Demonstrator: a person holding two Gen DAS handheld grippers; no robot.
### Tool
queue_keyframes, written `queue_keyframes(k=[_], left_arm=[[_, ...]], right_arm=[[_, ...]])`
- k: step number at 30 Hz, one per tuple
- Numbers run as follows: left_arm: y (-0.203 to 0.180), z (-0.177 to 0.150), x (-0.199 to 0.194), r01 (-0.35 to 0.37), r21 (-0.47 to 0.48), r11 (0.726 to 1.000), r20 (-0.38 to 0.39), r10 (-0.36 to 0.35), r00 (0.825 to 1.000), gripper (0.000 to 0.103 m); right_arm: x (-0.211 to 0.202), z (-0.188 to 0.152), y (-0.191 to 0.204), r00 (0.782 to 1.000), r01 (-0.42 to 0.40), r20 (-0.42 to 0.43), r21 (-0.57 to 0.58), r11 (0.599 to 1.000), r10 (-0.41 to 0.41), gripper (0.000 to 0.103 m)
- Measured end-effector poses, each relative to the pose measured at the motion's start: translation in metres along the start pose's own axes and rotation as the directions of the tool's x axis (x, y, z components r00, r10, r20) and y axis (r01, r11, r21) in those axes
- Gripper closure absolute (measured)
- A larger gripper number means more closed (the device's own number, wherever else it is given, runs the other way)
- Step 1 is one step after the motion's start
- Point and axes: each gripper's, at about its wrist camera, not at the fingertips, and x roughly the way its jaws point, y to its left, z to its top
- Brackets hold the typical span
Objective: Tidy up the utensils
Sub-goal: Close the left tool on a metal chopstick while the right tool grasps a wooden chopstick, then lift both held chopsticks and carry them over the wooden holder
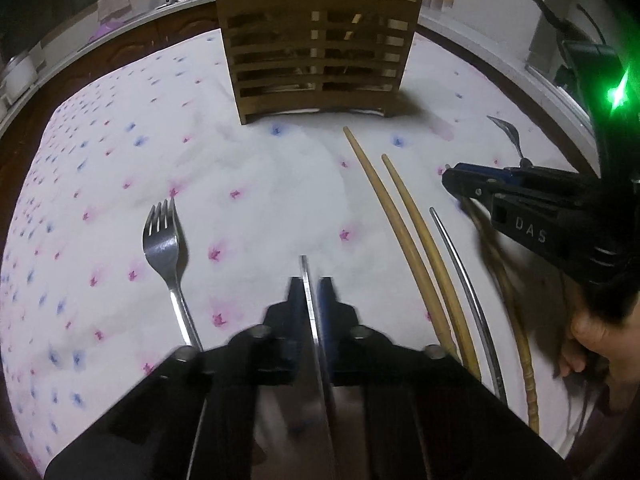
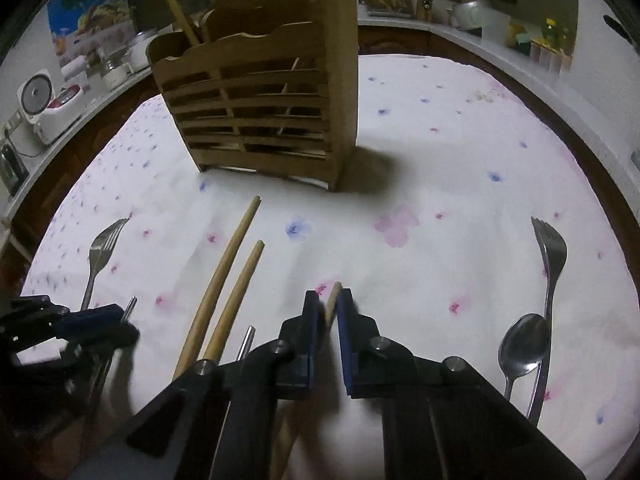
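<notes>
My left gripper [image 1: 311,292] is shut on a thin metal chopstick [image 1: 306,268] that sticks out past its fingertips, low over the flowered tablecloth [image 1: 248,168]. My right gripper [image 2: 329,308] is shut on a brown wooden chopstick [image 2: 334,294]. Each gripper also shows in the other's view: the right gripper [image 1: 450,179] at the right, the left gripper [image 2: 128,322] at the lower left. The slatted wooden utensil holder [image 1: 316,52] [image 2: 260,112] stands upright at the back with wooden sticks in it. Two pale wooden chopsticks [image 1: 400,216] [image 2: 228,276] lie between the grippers.
A fork [image 1: 162,248] [image 2: 102,252] lies left of the left gripper. A second metal chopstick [image 1: 460,256] [image 2: 246,344] lies beside the pale pair. Another fork [image 2: 552,256] and a spoon [image 2: 524,344] lie at the right. A person's hand [image 1: 592,332] holds the right gripper. Kitchen counters ring the table.
</notes>
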Motion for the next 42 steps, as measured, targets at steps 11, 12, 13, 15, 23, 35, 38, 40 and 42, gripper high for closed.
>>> queue_keyframes(k=[11,12,13,15,23,35,38,40,42], left_arm=[[0.013,-0.005,-0.024,0.083,-0.099,0.992,0.063,-0.077,0.995,0.100],[0.014,-0.006,-0.032,0.094,-0.110,0.989,0.081,-0.086,0.993,0.100],[0.015,-0.005,-0.037,0.101,-0.115,0.988,0.094,-0.091,0.991,0.100],[0.016,-0.004,-0.051,0.114,-0.122,0.986,0.123,-0.099,0.987,0.100],[0.013,-0.004,-0.100,0.140,-0.108,0.984,0.225,-0.113,0.968,0.100],[0.022,-0.004,-0.161,0.167,-0.120,0.979,0.377,-0.111,0.920,0.100],[0.025,-0.004,-0.172,0.179,-0.122,0.976,0.412,-0.115,0.904,0.100],[0.026,-0.002,-0.177,0.176,-0.124,0.977,0.429,-0.107,0.897,0.099],[0.028,0.000,-0.180,0.178,-0.129,0.976,0.446,-0.103,0.889,0.100]], right_arm=[[-0.035,0.004,-0.008,0.987,-0.155,0.062,0.084,0.984,0.150,0.098],[-0.041,0.005,-0.008,0.985,-0.163,0.073,0.087,0.983,0.157,0.098],[-0.048,0.005,-0.008,0.982,-0.173,0.087,0.090,0.981,0.165,0.098],[-0.060,0.007,-0.009,0.977,-0.192,0.112,0.095,0.977,0.181,0.098],[-0.102,0.014,-0.007,0.960,-0.212,0.204,0.077,0.974,0.193,0.098],[-0.165,0.022,-0.004,0.915,-0.221,0.352,0.033,0.975,0.195,0.098],[-0.177,0.026,-0.004,0.904,-0.215,0.382,0.021,0.976,0.191,0.098],[-0.182,0.029,-0.005,0.897,-0.213,0.399,0.019,0.977,0.188,0.098],[-0.188,0.033,-0.006,0.890,-0.211,0.416,0.016,0.977,0.186,0.098]])
